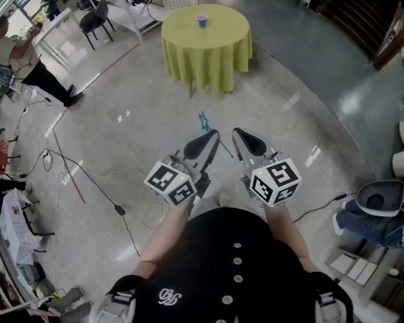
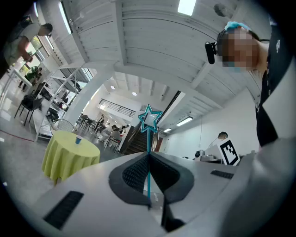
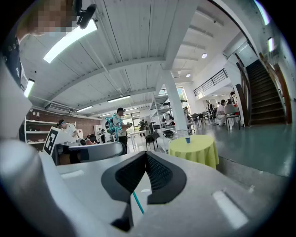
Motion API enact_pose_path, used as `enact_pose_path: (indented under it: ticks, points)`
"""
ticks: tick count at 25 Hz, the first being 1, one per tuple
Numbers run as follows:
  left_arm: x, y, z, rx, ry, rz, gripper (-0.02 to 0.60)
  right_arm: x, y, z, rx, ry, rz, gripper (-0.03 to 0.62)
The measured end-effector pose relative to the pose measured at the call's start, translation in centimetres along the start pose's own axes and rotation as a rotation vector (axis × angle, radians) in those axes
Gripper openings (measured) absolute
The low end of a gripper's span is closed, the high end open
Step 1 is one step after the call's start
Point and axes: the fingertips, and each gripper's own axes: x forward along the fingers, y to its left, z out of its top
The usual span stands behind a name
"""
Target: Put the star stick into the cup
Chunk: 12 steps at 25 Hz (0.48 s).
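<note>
A thin teal star stick (image 2: 149, 118) stands up between the pads of my left gripper (image 2: 148, 155), which is shut on its shaft, with the star above the tips. In the head view the star stick (image 1: 204, 120) slants across the floor in front of my left gripper (image 1: 211, 135) and runs under my right gripper (image 1: 238, 134). My right gripper (image 3: 147, 155) is shut with its pads meeting on nothing; the star (image 3: 113, 123) shows to its left. A small blue cup (image 1: 202, 21) sits on a round table with a yellow-green cloth (image 1: 208, 53), far ahead of both grippers.
A person (image 1: 28, 63) stands at the far left near chairs (image 1: 98, 19). Black cables (image 1: 95, 186) trail over the floor on the left. A white and blue machine (image 1: 377, 200) and flat boxes (image 1: 356, 268) sit at the right. Stairs (image 3: 266, 95) rise on the right.
</note>
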Motion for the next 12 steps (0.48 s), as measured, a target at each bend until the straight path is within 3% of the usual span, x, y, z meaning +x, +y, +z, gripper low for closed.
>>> enact_pose_path:
  ticks: [12]
  points:
    - [-0.1, 1.0, -0.1, 0.019, -0.002, -0.014, 0.014, 1.1, 0.5, -0.4, 0.019, -0.002, 0.012, 0.002]
